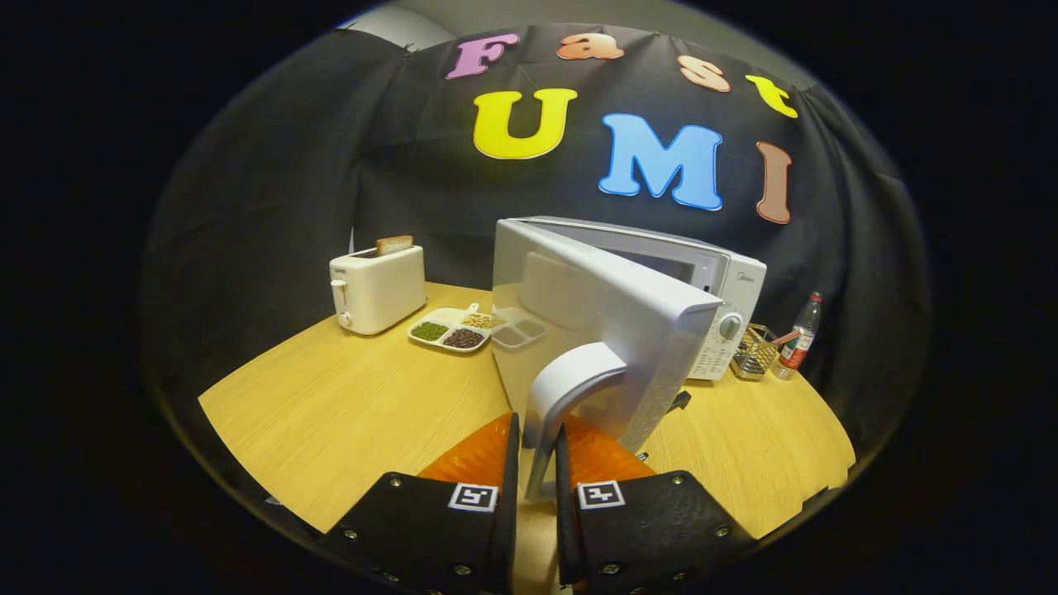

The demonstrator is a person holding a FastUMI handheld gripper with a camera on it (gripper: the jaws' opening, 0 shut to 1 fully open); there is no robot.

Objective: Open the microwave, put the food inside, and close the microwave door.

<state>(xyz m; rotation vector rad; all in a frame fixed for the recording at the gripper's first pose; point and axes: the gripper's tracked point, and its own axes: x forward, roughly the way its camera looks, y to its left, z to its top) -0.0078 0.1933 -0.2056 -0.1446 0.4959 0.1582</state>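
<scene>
A white microwave (727, 281) stands on the wooden table (347, 413) toward the back right. Its door (595, 330) is swung wide out toward me, outer face showing. The curved white door handle (562, 397) runs down between my fingers. My gripper (537, 463) is shut on that handle, both fingers pressing its lower part. A white divided plate (455, 329) with green, dark and tan food lies on the table just left of the door, partly mirrored in the door's face. The microwave's inside is hidden behind the door.
A white toaster (378, 287) with a slice of bread in it stands at the back left. Right of the microwave are a wire basket (754, 354) and a small bottle (800, 337). Bare tabletop lies left of my fingers.
</scene>
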